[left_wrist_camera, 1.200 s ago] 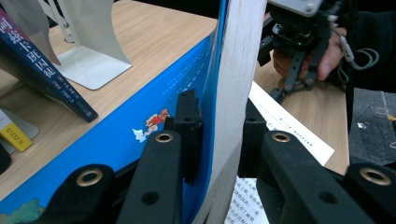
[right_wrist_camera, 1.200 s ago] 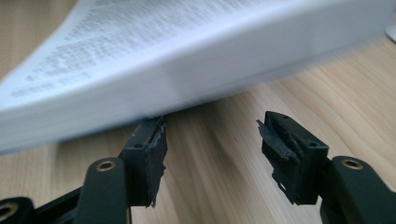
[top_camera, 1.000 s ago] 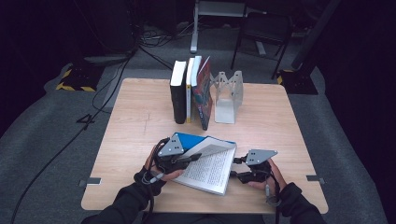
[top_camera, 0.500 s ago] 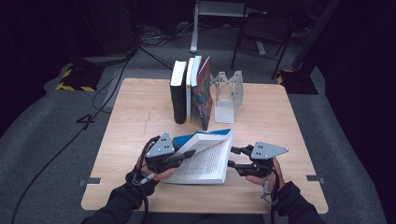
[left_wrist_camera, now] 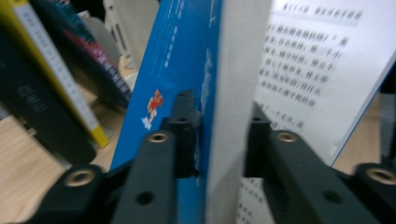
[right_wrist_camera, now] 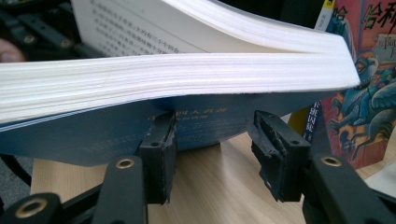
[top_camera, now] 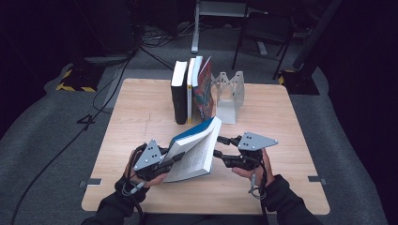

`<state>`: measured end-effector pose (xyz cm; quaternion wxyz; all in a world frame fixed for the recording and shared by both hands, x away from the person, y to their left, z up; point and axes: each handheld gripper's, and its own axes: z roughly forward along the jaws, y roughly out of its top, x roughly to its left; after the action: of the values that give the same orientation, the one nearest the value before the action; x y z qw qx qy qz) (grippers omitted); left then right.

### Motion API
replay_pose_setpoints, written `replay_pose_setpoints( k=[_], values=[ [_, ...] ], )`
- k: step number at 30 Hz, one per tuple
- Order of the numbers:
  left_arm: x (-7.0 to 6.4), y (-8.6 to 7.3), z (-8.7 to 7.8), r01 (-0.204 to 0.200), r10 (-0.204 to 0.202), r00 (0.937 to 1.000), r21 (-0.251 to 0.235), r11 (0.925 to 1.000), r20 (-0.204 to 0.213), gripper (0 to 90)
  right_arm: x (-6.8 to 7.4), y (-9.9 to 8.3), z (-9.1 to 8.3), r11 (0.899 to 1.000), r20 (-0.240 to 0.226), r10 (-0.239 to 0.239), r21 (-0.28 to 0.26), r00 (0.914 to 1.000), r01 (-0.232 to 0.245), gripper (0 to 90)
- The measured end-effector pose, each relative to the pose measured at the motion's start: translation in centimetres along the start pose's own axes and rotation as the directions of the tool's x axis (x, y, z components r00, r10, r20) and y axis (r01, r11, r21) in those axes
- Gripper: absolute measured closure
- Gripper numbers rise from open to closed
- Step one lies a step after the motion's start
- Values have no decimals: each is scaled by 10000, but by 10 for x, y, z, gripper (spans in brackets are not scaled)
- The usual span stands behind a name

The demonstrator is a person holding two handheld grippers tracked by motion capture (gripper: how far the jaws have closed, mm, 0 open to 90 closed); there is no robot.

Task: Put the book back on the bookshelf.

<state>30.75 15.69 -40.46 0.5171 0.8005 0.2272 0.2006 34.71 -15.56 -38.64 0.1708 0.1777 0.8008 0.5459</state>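
Center of the high view, low on the desk (top_camera: 141,122): the blue-covered book (top_camera: 195,150) is propped up at a tilt, its blue cover facing the upper left and its white page block facing the lower right. The left gripper (top_camera: 171,161) sits at the lower left of the book and is clamped on it. In the left gripper view the two black jaws press from either side, one against the blue cover (left_wrist_camera: 177,70), the other against the printed page (left_wrist_camera: 303,70), with the thick white page edge running up between them.

Over on the right side of the frame, the right gripper (top_camera: 219,146) points toward the book's page edge with its jaws spread. In the right gripper view, the jaws stand apart under the blue cover and the stacked pages (right_wrist_camera: 177,81); whether a pad actually touches the cover is hard to tell from here, but nothing is pinched.

Up at the frame's middle, just behind the tilted book, a row of upright books (top_camera: 192,89) stands beside a white metal bookend (top_camera: 229,93). The black one (top_camera: 179,93) is at the row's left, and the red illustrated cover (top_camera: 205,91) leans at its right, and it shows at the right edge of the right gripper view (right_wrist_camera: 369,93) too.
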Motion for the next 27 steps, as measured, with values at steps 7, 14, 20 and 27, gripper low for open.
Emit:
replay_pose_setpoints(
  k=[7, 14, 20, 27],
  values=[
    [6, -7, 7, 626, -658, 9967, 646, 9959, 477, 572, 6, 6, 6, 9993, -36, -320, -197, 9995, 319, 501],
    [14, -2, 4, 261, -307, 9976, 743, 9969, 614, 741, 8, 5, 9, 9979, -175, -291, -579, 9994, 281, 500],
    [15, 2, 13, 329, -382, 9924, 464, 9984, 1171, 763, 9, 6, 5, 9971, -191, -297, -704, 9994, 283, 496],
    [10, 12, 40, 433, -506, 9814, 434, 9981, 1850, 757, 0, -7, -11, 9967, 91, 286, -757, 9995, -278, 494]
  ],
)
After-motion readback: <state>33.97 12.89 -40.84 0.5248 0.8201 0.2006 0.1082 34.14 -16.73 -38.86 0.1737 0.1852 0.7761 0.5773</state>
